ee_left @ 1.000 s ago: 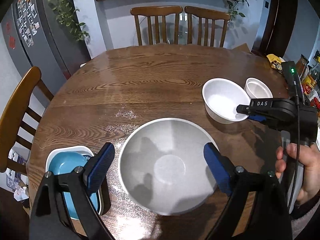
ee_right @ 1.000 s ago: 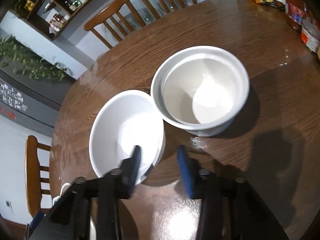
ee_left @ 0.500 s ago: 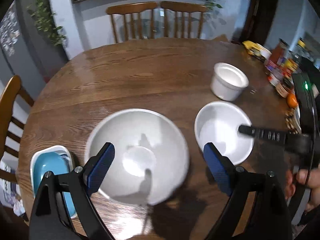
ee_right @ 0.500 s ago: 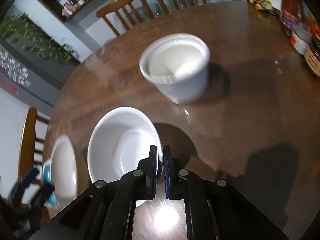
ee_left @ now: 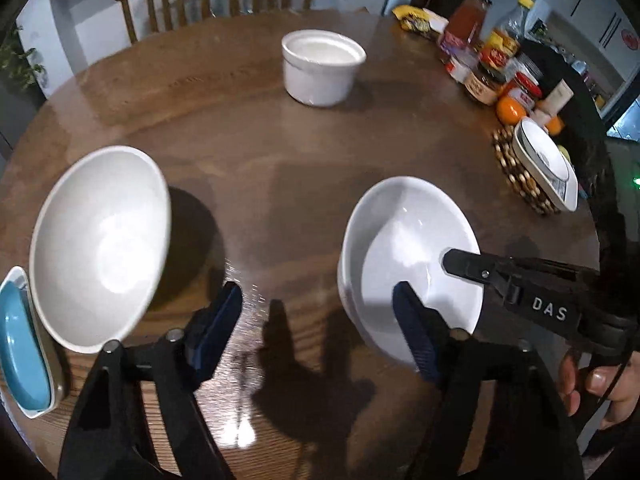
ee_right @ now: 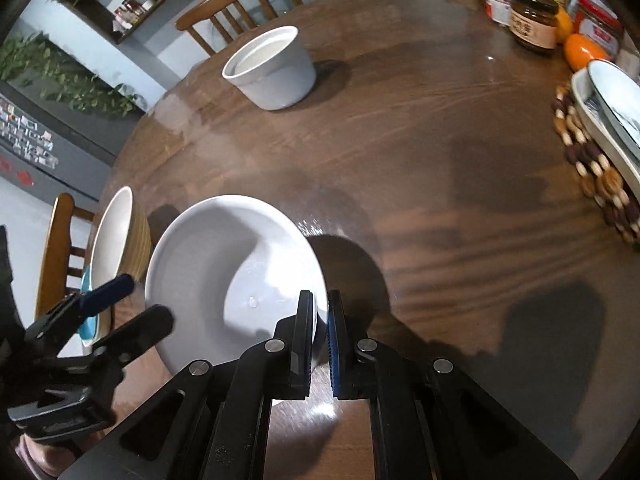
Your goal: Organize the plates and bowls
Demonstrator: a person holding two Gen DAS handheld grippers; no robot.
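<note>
My right gripper is clamped on the near rim of the white bowl, one finger inside and one outside, and the bowl sits tilted with its shadow thrown clear to the right, so I judge it lifted off the worktop rather than resting. My left gripper stands part open with nothing between its fingers; its jaws have just been closing. In the left view its right finger overlaps that bowl's left rim, though I cannot tell whether they touch. The big bowl, white inside and ribbed tan outside, stands on the worktop at the left just beside a blue dish in a white tray at the near-left edge. The ramekin stands well apart at the far side. Main risk: a one-sided rim pinch on smooth glazed ware may let the bowl pivot or slip out, dropping onto the worktop. Second: my two grippers are crowded together, and a closing left finger could knock the held bowl. Third: a tilted bowl swung left could strike the big bowl's rim instead of nesting. Jars, fruit and a plate on a beaded mat crowd the right edge.
</note>
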